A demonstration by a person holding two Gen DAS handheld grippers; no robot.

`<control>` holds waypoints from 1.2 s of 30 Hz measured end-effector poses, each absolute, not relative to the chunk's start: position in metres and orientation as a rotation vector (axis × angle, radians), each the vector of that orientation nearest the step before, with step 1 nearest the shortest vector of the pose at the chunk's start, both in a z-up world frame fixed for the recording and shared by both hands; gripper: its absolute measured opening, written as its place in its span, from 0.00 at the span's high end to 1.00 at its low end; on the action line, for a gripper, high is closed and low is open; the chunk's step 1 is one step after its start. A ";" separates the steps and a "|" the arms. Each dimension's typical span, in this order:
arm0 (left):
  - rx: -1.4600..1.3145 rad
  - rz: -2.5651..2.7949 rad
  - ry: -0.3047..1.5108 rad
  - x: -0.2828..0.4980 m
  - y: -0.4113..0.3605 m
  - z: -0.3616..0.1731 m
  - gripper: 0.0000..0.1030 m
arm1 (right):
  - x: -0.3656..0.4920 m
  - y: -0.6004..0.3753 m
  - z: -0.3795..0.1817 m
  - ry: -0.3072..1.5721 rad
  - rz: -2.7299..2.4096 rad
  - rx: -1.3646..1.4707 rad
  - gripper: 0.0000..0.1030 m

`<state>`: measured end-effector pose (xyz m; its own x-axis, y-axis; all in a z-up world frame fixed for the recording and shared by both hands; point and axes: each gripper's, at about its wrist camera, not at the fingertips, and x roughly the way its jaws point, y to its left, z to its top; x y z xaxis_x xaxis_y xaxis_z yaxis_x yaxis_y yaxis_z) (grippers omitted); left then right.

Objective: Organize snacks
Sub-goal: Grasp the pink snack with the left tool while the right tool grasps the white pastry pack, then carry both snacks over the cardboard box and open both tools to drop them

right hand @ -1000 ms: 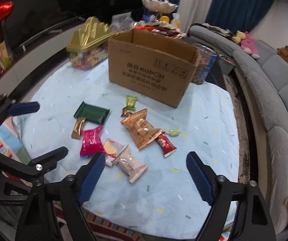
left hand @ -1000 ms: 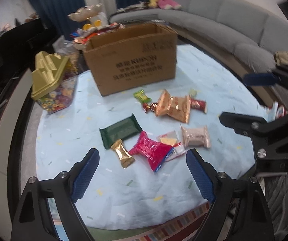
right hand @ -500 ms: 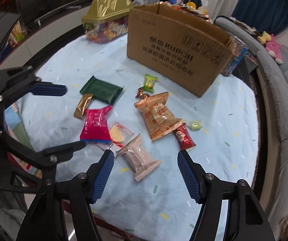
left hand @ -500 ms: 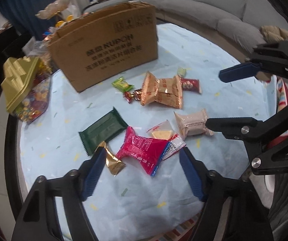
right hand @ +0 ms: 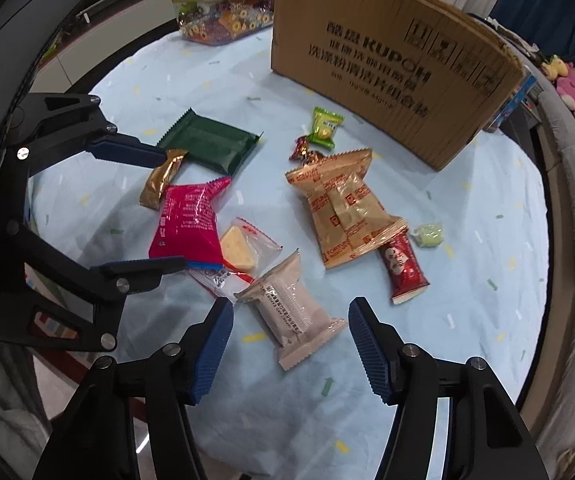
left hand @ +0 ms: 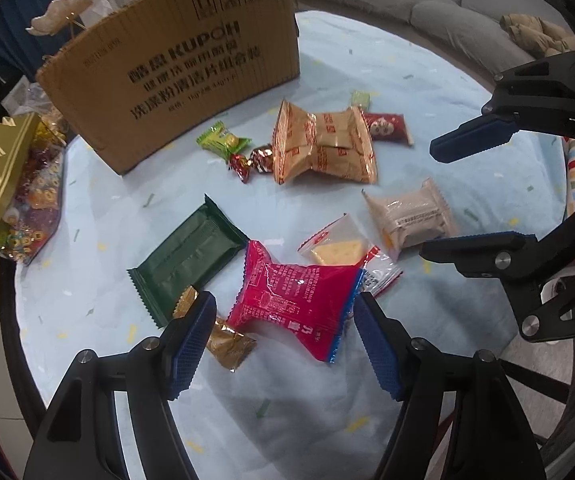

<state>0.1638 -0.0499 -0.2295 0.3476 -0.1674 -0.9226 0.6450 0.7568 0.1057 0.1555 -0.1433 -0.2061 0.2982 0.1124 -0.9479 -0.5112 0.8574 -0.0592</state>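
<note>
Several snack packets lie on a light blue tablecloth (left hand: 367, 72) before a brown cardboard box (left hand: 175, 60). My left gripper (left hand: 287, 340) is open, its fingers either side of a red packet (left hand: 295, 292). A gold packet (left hand: 223, 340) and a dark green packet (left hand: 191, 260) lie to its left. My right gripper (right hand: 289, 350) is open, straddling a pale pink packet (right hand: 291, 308), which also shows in the left wrist view (left hand: 411, 216). An orange biscuit bag (right hand: 347, 208), a small red bar (right hand: 401, 268) and a clear cheese packet (right hand: 243, 248) lie nearby.
A gold-lidded candy container (left hand: 3, 184) stands at the table's left. Small green (left hand: 221, 140) and red-foil (left hand: 251, 160) candies lie by the box. A grey sofa (left hand: 427, 4) curves behind the table. The table's near edge lies just below both grippers.
Both grippers have moved forward and down toward the snacks. The left now frames the red packet, the right the pale pink packet. Both stay open.
</note>
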 end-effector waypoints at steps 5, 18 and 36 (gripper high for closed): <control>0.513 -0.586 1.122 0.169 -0.051 -0.241 0.33 | 0.160 -0.143 -0.216 1.230 0.432 -0.378 0.46; 0.468 -0.649 1.175 0.187 -0.057 -0.257 0.39 | 0.175 -0.146 -0.237 1.295 0.462 -0.324 0.62; 0.405 -0.590 1.139 0.174 -0.051 -0.228 0.55 | 0.168 -0.152 -0.213 1.252 0.462 -0.233 0.70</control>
